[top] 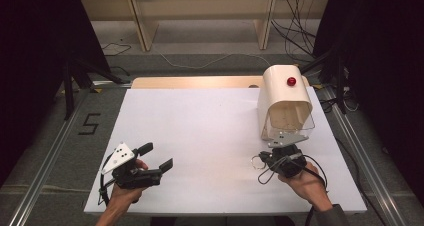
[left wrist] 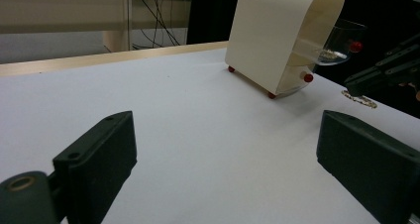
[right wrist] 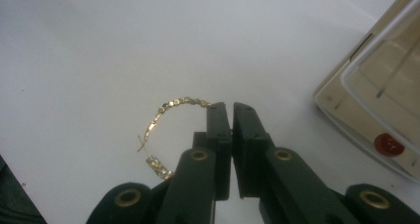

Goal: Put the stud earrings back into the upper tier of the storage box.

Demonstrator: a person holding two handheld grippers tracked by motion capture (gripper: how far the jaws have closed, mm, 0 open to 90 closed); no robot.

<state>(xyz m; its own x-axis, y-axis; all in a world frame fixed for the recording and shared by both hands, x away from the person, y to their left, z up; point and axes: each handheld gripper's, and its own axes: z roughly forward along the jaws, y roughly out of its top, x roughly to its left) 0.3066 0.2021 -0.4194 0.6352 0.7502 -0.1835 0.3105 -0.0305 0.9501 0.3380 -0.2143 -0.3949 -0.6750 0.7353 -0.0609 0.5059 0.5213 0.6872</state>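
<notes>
Jaws pressed nearly together, your right gripper pinches a gold bracelet on the white table; the chain loops out toward nine o'clock of the tips, apparently caught by its end for lifting; at two o'clock stands a cream box with a clear flap and red knob, perhaps its destination; your left gripper rests spread wide, well apart, holding nothing.

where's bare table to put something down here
Widest free patch: the white table top between the left gripper and the cream box, running to the far wooden edge. The near strip between both hands is bare too. Crowded: the right side, where the right gripper pinches a gold bracelet beside the box.
</notes>
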